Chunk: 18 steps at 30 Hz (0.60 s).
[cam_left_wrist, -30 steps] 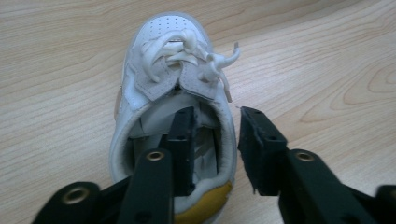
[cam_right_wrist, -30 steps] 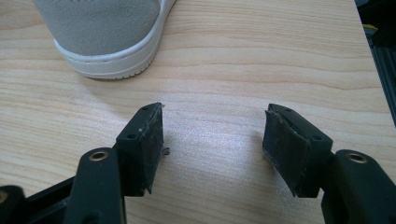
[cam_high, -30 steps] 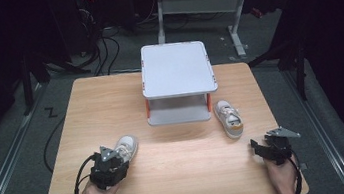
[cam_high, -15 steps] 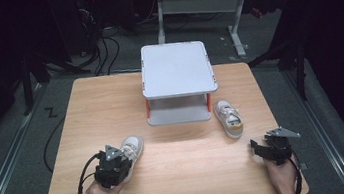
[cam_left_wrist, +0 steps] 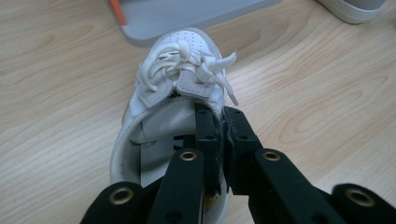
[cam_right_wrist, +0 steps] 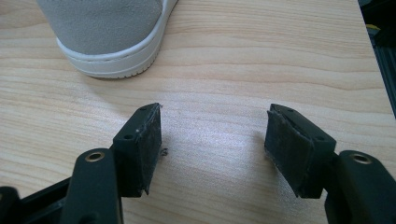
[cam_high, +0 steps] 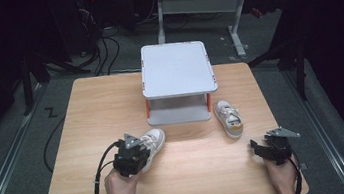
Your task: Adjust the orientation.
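**Left Gripper Clamped on Shoe Collar; Right Gripper Idle**

Left gripper (cam_high: 137,151) sits at the near left of the wooden table (cam_high: 90,107), with its jaws closed on the white shoe (cam_high: 152,141). In the left gripper view, the two black jaws pinch the side wall of the shoe's collar (cam_left_wrist: 215,116) just behind the tongue and laces: one jaw inside the opening, one outside. The shoe's toe points away from the gripper toward the grey two-tier stand (cam_high: 178,81), whose base edge lies just beyond the toe. The jaws have just been closing, with the collar between them.

Right gripper (cam_high: 262,148) rests at the near right of the table, jaws set wide apart with bare table between them. A second shoe (cam_high: 228,118) lies ahead of it, beside the right foot of the stand and well clear of the jaws; in the right gripper view, its heel (cam_right_wrist: 109,32) shows beyond the jaw tips, not touching them.
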### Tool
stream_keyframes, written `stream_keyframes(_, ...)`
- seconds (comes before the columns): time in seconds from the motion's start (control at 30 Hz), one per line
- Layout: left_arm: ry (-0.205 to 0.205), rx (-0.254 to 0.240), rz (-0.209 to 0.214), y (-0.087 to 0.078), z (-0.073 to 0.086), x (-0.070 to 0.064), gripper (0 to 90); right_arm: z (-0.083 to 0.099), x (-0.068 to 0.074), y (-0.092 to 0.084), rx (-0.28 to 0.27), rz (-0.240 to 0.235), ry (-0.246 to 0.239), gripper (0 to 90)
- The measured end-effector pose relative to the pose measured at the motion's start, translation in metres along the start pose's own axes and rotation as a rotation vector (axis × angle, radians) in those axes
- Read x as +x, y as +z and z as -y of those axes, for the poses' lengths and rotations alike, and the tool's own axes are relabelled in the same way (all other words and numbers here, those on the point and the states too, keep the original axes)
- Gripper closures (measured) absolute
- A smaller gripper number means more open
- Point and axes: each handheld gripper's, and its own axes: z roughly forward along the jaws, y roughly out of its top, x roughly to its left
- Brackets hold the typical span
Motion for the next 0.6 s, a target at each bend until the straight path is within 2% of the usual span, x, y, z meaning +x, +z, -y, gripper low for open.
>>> stream_keyframes(0.2,0.006,0.018,-0.020,0.014,-0.013,-0.012,85.6,0.000,0.000,0.000,0.000,0.000,0.000,36.0)
stream_keyframes(0.37,-0.007,0.045,-0.024,0.029,-0.021,-0.023,85.5,0.000,0.000,0.000,0.000,0.000,0.001,35.9)
stream_keyframes(0.47,0.001,0.073,-0.006,0.041,-0.026,-0.032,85.5,0.000,0.000,0.000,0.000,0.000,0.000,35.9)
stream_keyframes(0.53,0.017,0.083,-0.019,0.044,-0.029,-0.038,85.5,0.000,0.000,0.000,0.000,0.000,0.000,35.9)
stream_keyframes(0.6,0.019,0.091,-0.014,0.045,-0.030,-0.039,85.3,0.000,0.000,0.000,0.001,0.000,0.000,35.9)
